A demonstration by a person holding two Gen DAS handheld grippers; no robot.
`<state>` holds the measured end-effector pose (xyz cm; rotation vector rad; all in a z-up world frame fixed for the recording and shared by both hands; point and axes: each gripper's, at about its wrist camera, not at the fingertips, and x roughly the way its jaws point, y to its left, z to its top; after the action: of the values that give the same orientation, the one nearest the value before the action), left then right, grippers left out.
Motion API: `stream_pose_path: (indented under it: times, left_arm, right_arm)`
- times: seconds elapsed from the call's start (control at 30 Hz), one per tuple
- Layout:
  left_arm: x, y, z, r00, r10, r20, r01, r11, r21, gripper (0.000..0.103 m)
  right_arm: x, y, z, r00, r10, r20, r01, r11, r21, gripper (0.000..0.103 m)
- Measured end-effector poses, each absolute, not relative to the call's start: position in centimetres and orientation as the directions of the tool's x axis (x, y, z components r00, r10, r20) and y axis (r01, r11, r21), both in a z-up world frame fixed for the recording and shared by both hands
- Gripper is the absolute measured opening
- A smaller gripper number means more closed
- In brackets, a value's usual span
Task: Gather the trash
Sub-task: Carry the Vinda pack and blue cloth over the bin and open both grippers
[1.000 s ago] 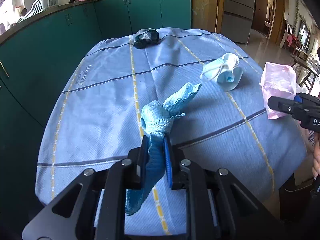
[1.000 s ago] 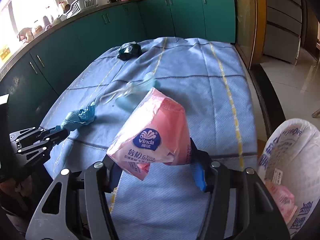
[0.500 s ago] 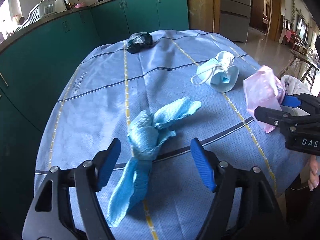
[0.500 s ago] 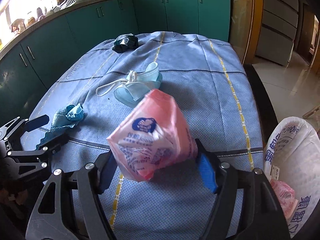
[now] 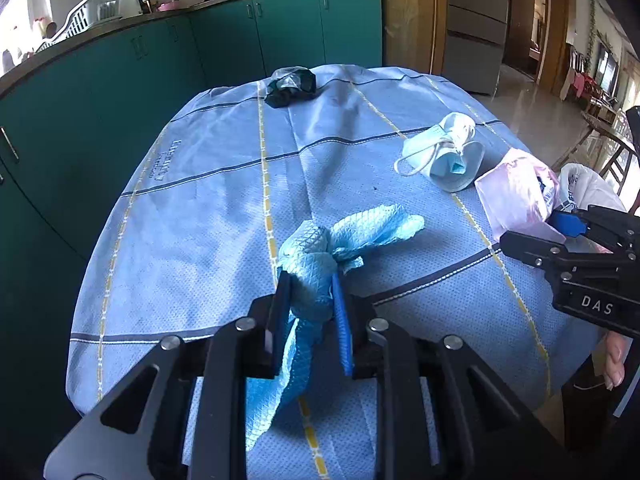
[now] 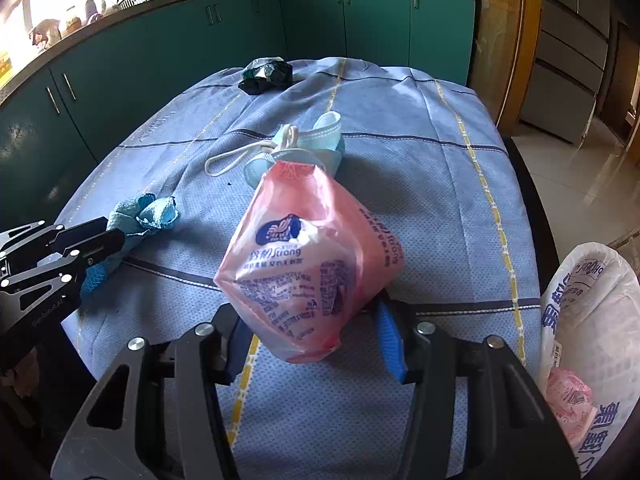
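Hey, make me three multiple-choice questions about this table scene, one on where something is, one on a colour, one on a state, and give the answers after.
1. Where does the crumpled dark wrapper lie?
A. At the far end of the tablecloth
B. Inside the white bag
C. Between the right gripper's pads

2. What colour are the kitchen cabinets?
A. White
B. Teal green
C. Red

3. What is the left gripper doing?
A. Hanging open over bare cloth
B. Clamped shut on the blue rag
C. Holding the face mask

Answers:
1 A: it sits near the far edge, beyond the face mask.
2 B: the whole cabinet run along the counter is teal green.
3 B: both pads press the rag's knotted middle, while the right gripper is closing around the pink tissue pack beside the white bag.
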<state>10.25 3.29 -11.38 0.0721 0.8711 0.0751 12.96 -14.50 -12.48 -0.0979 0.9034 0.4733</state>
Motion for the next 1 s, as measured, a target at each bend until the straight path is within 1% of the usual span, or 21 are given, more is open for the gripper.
stream_pose_path:
  times: [0.17, 0.33, 0.63, 0.73, 0.87, 1.0]
  left_arm:
    - [9.4, 3.2, -10.1, 0.671, 0.098, -0.735, -0.05, 0.995, 0.087, 0.022]
    - [8.5, 2.5, -8.3, 0.711, 0.129, -0.691, -0.065, 0.991, 0.118, 0.022]
    - [7.3, 1.2, -6.0, 0.752, 0.131, -0.646, -0.05, 0.989, 0.142, 0.022]
    - [7.1, 0.6, -5.5, 0.762, 0.125, -0.635, -0.04, 0.988, 0.146, 0.022]
    - [7.0, -0.7, -5.1, 0.771, 0.103, -0.628, -0.012, 0.989, 0.148, 0.022]
    - [7.2, -2.5, -5.1, 0.771, 0.07, -0.633, 0.027, 0.989, 0.143, 0.022]
  right_arm:
    - [12.4, -15.6, -11.2, 0.558, 0.353, -0.751, -0.415, 0.902, 0.115, 0.053]
    - [12.2, -17.4, -10.4, 0.584, 0.337, -0.739, -0.379, 0.918, 0.119, 0.053]
    - [11.5, -20.7, -9.2, 0.636, 0.305, -0.709, -0.315, 0.941, 0.123, 0.053]
    - [11.2, -23.6, -8.1, 0.68, 0.262, -0.685, -0.25, 0.961, 0.118, 0.053]
    - [10.6, -28.9, -6.9, 0.735, 0.151, -0.661, -0.117, 0.988, 0.096, 0.053]
    - [9.9, -33.8, -7.1, 0.743, 0.045, -0.668, 0.011, 0.997, 0.08, 0.053]
